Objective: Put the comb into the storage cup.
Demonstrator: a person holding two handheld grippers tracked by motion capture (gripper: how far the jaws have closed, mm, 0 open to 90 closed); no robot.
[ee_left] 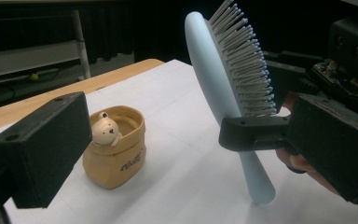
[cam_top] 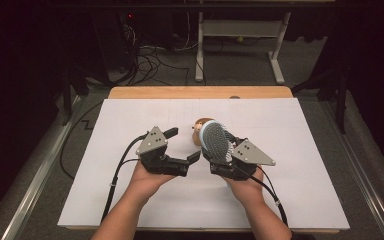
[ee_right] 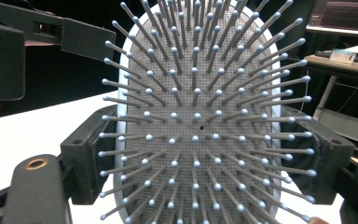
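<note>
A pale blue hairbrush (cam_top: 216, 140) stands upright over the middle of the table, handle down, its grey bristles turned toward the person. My right gripper (cam_top: 223, 151) is shut on it, one jaw on each side of the brush head (ee_right: 196, 116). My left gripper (cam_top: 184, 144) is open just left of it, nothing between its fingers. In the left gripper view (ee_left: 151, 135), one jaw tip lies across the brush's neck (ee_left: 254, 168); I cannot tell whether it touches. Just behind the brush sits a small tan pot (ee_left: 116, 161) with a bear figure (ee_left: 105, 130) on its rim.
A white sheet (cam_top: 130, 200) covers the wooden table (cam_top: 200, 92). Beyond the far edge are a desk's white legs (cam_top: 199, 50) and loose cables (cam_top: 150, 60) on the floor. Metal rails (cam_top: 35, 180) run along both sides of the table.
</note>
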